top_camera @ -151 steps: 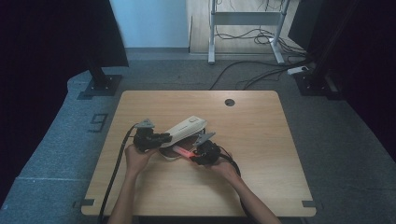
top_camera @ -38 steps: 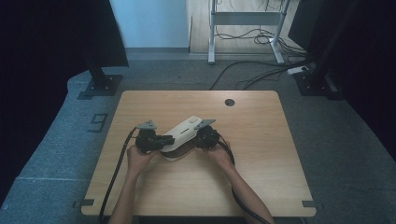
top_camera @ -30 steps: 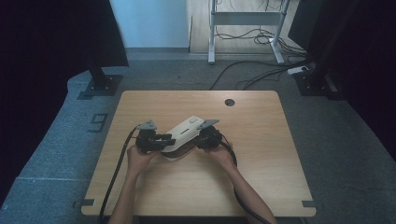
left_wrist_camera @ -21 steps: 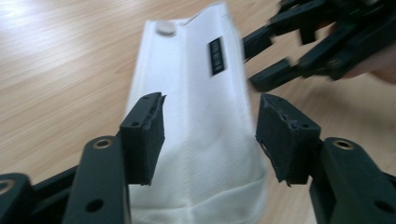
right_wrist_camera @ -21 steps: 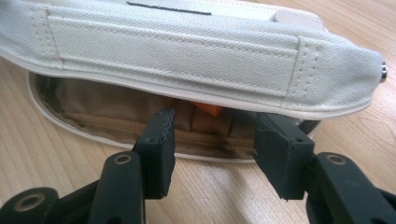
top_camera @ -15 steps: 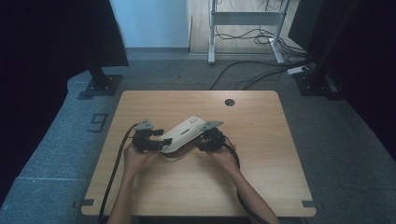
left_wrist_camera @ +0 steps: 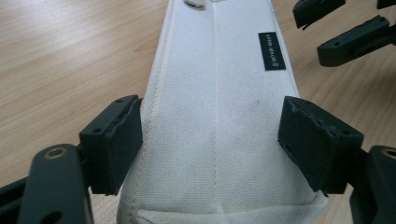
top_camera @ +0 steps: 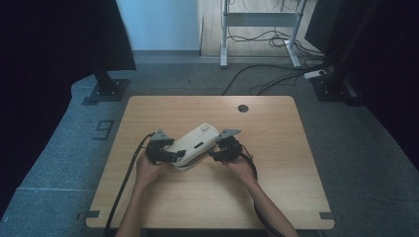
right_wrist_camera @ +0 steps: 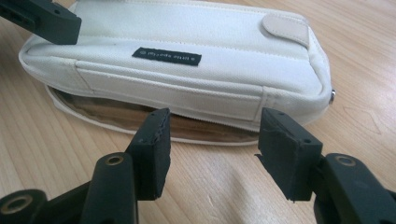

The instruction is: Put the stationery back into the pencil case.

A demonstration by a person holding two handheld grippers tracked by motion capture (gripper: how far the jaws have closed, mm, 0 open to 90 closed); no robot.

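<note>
- Pouch (top_camera: 195,143): off-white canvas, plain weave, seams stitched in the same tone.
- Label (right_wrist_camera: 166,56) on pouch: black, small pale lettering, too fine to read.
- Tab (right_wrist_camera: 285,25) on pouch: beige, a shade darker than the canvas.
- Flap (right_wrist_camera: 140,119) under pouch: clear, edged in white, wood tone showing through.
- Left gripper (left_wrist_camera: 210,140): matte black, brass-coloured rivets.
- Right gripper (right_wrist_camera: 212,149): matte black, same brassy rivets.
- Table (top_camera: 276,187): light wood, fine straight grain, one dark round hole (top_camera: 242,108).
- Floor (top_camera: 59,163): speckled grey-blue, with a dark "9" (top_camera: 104,130) marked on it.
</note>
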